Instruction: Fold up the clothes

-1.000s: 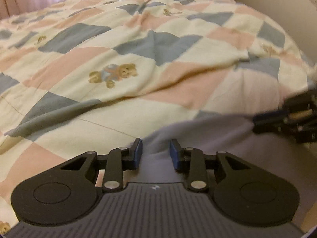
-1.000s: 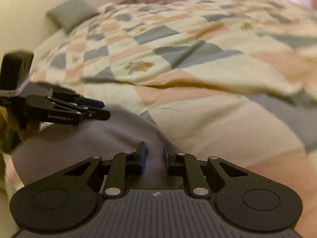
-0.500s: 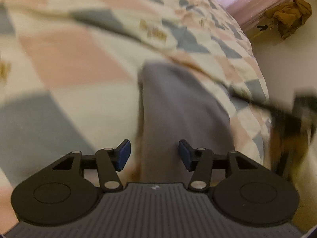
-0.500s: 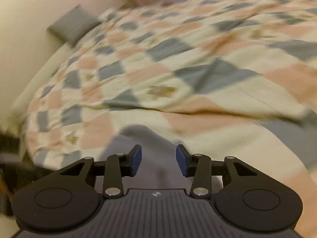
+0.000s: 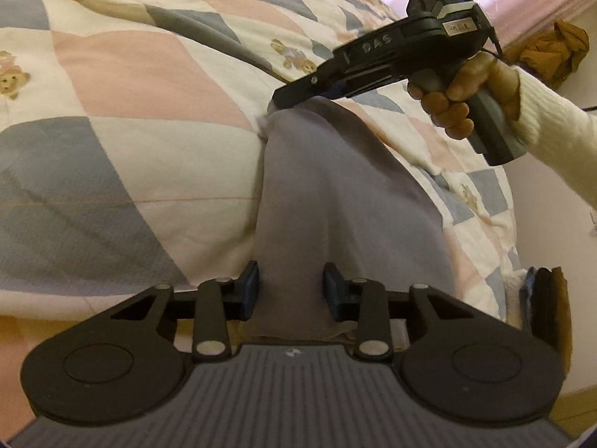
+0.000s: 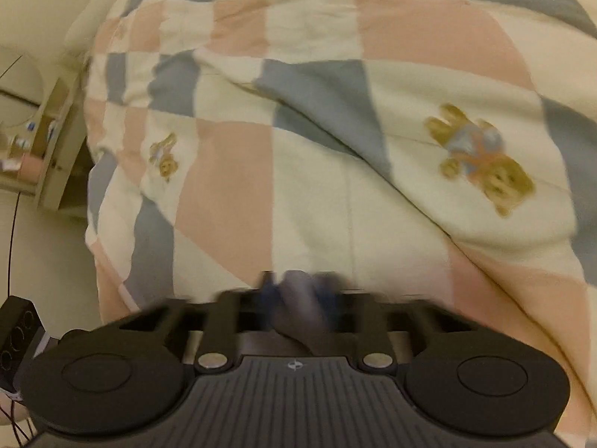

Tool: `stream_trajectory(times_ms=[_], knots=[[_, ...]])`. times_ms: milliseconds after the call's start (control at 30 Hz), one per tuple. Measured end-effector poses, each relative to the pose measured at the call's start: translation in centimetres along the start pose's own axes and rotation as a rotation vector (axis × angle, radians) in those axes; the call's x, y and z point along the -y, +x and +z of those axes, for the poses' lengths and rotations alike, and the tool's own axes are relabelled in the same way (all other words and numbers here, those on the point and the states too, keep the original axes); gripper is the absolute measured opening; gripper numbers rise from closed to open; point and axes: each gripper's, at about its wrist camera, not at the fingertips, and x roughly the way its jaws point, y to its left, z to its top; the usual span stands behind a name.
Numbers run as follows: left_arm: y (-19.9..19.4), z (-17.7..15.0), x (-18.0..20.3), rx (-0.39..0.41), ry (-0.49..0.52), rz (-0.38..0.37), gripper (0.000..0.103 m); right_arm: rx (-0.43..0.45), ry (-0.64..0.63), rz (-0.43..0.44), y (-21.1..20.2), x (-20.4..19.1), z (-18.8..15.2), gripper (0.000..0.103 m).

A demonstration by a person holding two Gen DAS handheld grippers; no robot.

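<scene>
While the DAS-marked right gripper (image 5: 298, 91) pinches grey cloth (image 5: 335, 194), left gripper (image 5: 290, 291) gapes.

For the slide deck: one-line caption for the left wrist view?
Grey garment stretched over a patchwork quilt between left claw and right claw.

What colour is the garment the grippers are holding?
Plain grey garment, no pattern; clearest in the left wrist view.
</scene>
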Motion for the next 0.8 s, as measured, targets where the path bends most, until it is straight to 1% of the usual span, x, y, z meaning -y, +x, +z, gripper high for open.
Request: stream_trajectory(times_ms=[67, 100, 167, 233, 267, 333, 367, 433, 467, 500, 533, 567, 600, 633, 667, 700, 767, 800], knots=[[-0.3, -0.4, 0.4, 0.020, 0.019, 0.020, 0.023, 0.041, -0.045, -0.041, -0.7, -0.7, -0.5, 0.003], [-0.4, -0.7, 0.6, 0.028, 0.033, 0.024, 0.022, 0.071, -0.022, -0.054, -1.1, -0.4, -0.8, 0.001], [-0.4, -1.2, 0.9, 0.042, 0.073, 0.036, 0.021, 0.140, 0.084, -0.082, -1.8, 1.4, -1.7, 0.000], [-0.3, -1.4, 0.7, 0.049, 0.082, 0.037, 0.021, 0.177, 0.201, -0.102, -1.5, 3.4, -2.7, 0.000], [-0.2, -1.4, 0.6, 0.045, 0.086, 0.038, 0.021, 0.189, 0.234, -0.121, -1.2, 4.0, -3.3, 0.000], [-0.4, -1.4, 0.7, 0.043, 0.116, 0.036, 0.021, 0.213, 0.256, -0.165, -1.0, 4.3, -4.2, 0.000], [-0.5, -1.4, 0.8, 0.037, 0.128, 0.038, 0.021, 0.247, 0.288, -0.181, -1.5, 4.5, -4.6, 0.000], [-0.8, -1.4, 0.8, 0.004, 0.143, 0.042, 0.022, 0.361, 0.346, -0.236, -3.6, 4.9, -5.6, 0.000], [-1.4, -1.2, 0.7, 0.002, 0.135, 0.032, 0.022, 0.421, 0.372, -0.256, -5.1, 4.8, -6.2, 0.010], [-1.9, -0.9, 0.6, 0.000, 0.129, 0.024, 0.022, 0.478, 0.390, -0.280, -7.0, 4.4, -7.1, 0.019], [-2.8, -0.3, 0.7, 0.015, 0.141, 0.037, 0.019, 0.528, 0.390, -0.302, -8.7, 3.8, -8.0, 0.023], [-3.6, 0.3, 0.8, 0.030, 0.152, 0.051, 0.010, 0.568, 0.363, -0.324, -10.0, 2.7, -9.0, 0.025], [-4.4, 1.0, 1.0, 0.046, 0.165, 0.065, 0.008, 0.591, 0.330, -0.349, -11.0, 1.3, -10.4, 0.025], [-5.3, 1.9, 1.3, 0.077, 0.196, 0.083, 0.007, 0.599, 0.298, -0.374, -11.6, -0.1, -11.9, 0.025], [-5.7, 2.9, 1.6, 0.099, 0.226, 0.081, 0.007, 0.602, 0.269, -0.392, -11.8, -1.6, -13.4, 0.022], [-5.6, 3.8, 2.2, 0.105, 0.262, 0.067, 0.007, 0.591, 0.249, -0.410, -11.4, -2.9, -15.0, 0.019], [-4.1, 5.4, 3.8, 0.108, 0.369, 0.047, 0.007, 0.554, 0.227, -0.463, -10.0, -5.2, -17.9, 0.018], [-2.5, 6.2, 4.8, 0.107, 0.447, 0.032, 0.007, 0.543, 0.224, -0.498, -9.0, -6.0, -19.1, 0.018]])
